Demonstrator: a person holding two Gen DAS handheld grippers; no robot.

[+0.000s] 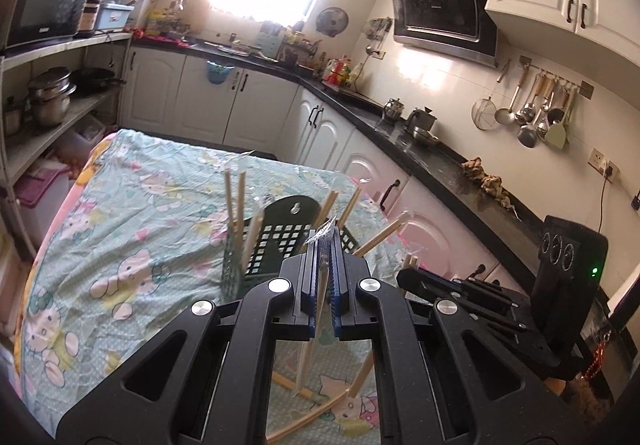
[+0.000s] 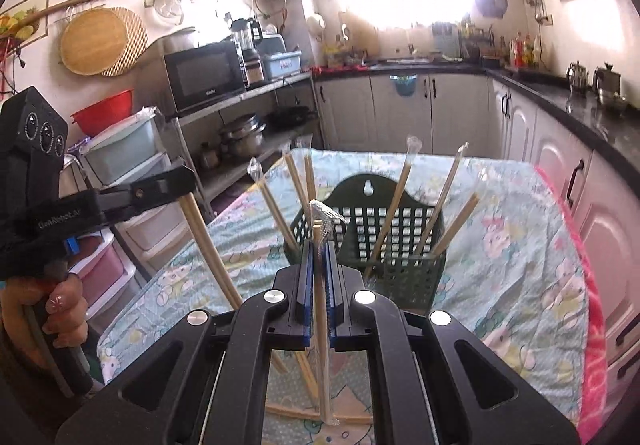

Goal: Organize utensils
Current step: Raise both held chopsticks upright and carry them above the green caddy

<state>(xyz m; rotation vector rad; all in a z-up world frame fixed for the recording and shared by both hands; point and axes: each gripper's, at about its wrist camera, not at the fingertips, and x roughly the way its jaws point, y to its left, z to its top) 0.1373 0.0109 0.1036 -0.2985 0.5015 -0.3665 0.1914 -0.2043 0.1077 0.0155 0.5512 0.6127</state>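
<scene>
1. Left wrist view: left gripper [image 1: 323,245] clamped on a plastic-wrapped pair of wooden chopsticks [image 1: 307,357]; dark green perforated plastic basket [image 1: 276,245] at 11 o'clock on the cartoon-print tablecloth [image 1: 132,229].
2. Right wrist view: right gripper [image 2: 320,257] pinched on another wrapped chopstick pair [image 2: 321,345]; basket at 1 o'clock.

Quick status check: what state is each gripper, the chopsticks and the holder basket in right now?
Left gripper: shut on a wrapped chopstick pair, held above the table.
Right gripper: shut on a wrapped chopstick pair, hanging down.
Green basket: upright on the tablecloth, several wrapped chopsticks leaning inside.
Loose chopsticks: lying flat on the cloth.
</scene>
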